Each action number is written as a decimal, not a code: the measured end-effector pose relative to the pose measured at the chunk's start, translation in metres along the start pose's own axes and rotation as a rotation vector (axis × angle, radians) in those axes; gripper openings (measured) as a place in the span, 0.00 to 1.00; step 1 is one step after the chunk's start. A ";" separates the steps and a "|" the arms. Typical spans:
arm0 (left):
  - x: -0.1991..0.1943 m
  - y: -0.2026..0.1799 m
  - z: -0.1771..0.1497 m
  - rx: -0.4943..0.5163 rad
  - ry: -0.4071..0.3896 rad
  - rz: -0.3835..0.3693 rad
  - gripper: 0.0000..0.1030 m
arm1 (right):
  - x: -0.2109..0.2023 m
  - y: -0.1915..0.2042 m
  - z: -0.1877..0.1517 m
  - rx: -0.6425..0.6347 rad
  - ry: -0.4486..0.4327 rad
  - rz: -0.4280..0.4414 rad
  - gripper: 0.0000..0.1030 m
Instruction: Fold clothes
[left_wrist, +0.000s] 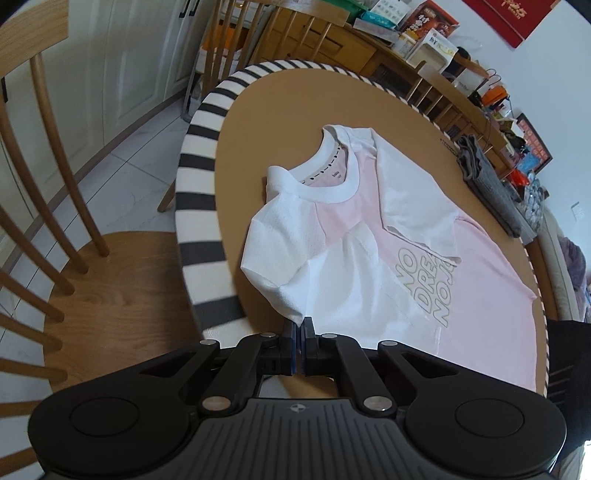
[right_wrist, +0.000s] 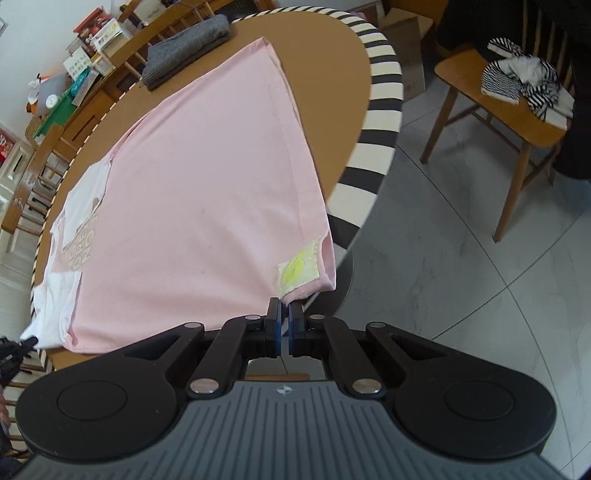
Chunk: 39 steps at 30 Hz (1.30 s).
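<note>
we have the pink t-shirt (left_wrist: 480, 295) spread on the round surface (left_wrist: 258, 110). our left claw (left_wrist: 299, 325) is clenched on its white sleeve tip, our right claw (right_wrist: 285, 308) on the hem corner. uneven pulling could slip a corner free or skew the fold.

Pale tiled floor (right_wrist: 480, 258) surrounds my round table (left_wrist: 195, 177). A wooden chair (left_wrist: 110, 280) stands at nine o'clock, cluttered sideboard (left_wrist: 406, 48) at one.
</note>
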<state>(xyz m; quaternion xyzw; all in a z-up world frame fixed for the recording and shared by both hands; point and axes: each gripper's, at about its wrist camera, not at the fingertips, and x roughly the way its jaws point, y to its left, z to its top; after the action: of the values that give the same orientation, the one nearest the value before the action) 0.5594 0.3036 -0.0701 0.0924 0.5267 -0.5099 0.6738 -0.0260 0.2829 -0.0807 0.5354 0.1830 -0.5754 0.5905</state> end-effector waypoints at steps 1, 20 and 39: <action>-0.002 -0.001 0.000 0.002 -0.002 0.002 0.02 | -0.003 0.000 0.001 0.006 -0.011 0.005 0.03; 0.037 -0.137 0.162 0.233 -0.054 -0.058 0.02 | -0.022 0.107 0.190 -0.225 -0.168 0.048 0.03; 0.246 -0.157 0.271 0.153 0.116 0.022 0.02 | 0.165 0.154 0.325 -0.084 -0.091 -0.212 0.03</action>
<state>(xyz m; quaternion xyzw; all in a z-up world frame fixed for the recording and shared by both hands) 0.5847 -0.0931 -0.0870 0.1787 0.5233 -0.5352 0.6386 0.0236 -0.1068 -0.0361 0.4612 0.2358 -0.6501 0.5560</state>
